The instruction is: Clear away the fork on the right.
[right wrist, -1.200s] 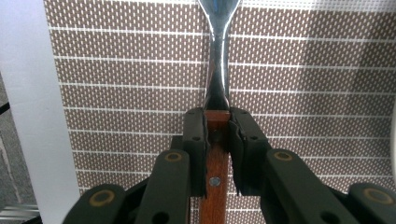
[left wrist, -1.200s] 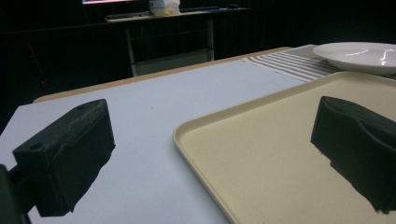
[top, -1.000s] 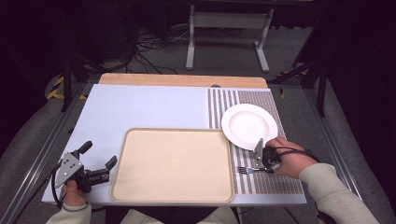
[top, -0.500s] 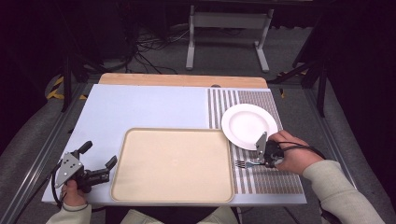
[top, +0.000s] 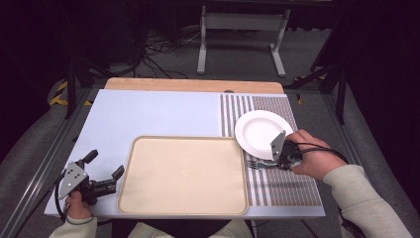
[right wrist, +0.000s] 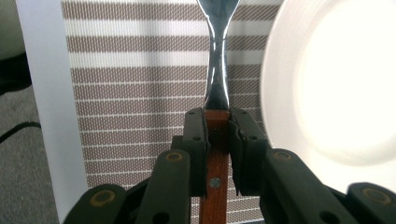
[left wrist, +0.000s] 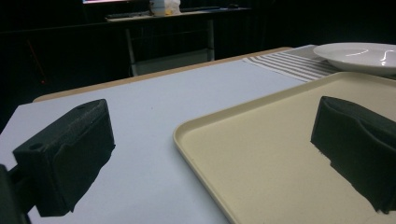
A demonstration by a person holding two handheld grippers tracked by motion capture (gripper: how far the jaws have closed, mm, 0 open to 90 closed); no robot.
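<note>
At the near left corner of the table, your left gripper (top: 101, 181) rests low on the pale blue mat (top: 158, 114), its jaws spread apart with nothing between them; in the left gripper view one jaw sits over the mat and the other over the beige tray (left wrist: 299, 154). You hold it level, pointing across toward that tray, just beside its left rim.

Beside it, the tray (top: 183, 173) lies flat in the middle of the near half of the table, bare on top. Its right edge runs along the start of the brown-and-white striped placemat (top: 282, 188).

Over on the right, your right gripper (top: 275, 159) is clenched on a fork (top: 257, 164). In the right gripper view the pads pinch the wooden handle (right wrist: 215, 158) where it meets the steel neck (right wrist: 217, 60), and the metal part runs straight out ahead over the stripes of the placemat (right wrist: 135, 79). From the high view the tines point left toward the tray, and the fork sits above the placemat, just short of the near rim of the white plate (top: 260, 131). Whether the tines touch the mat you cannot tell.

Farther back, the plate stands on the same placemat, to the right of the fork in the right gripper view (right wrist: 336, 84), and beyond it a wooden strip (top: 193, 85) edges the far side of the table
</note>
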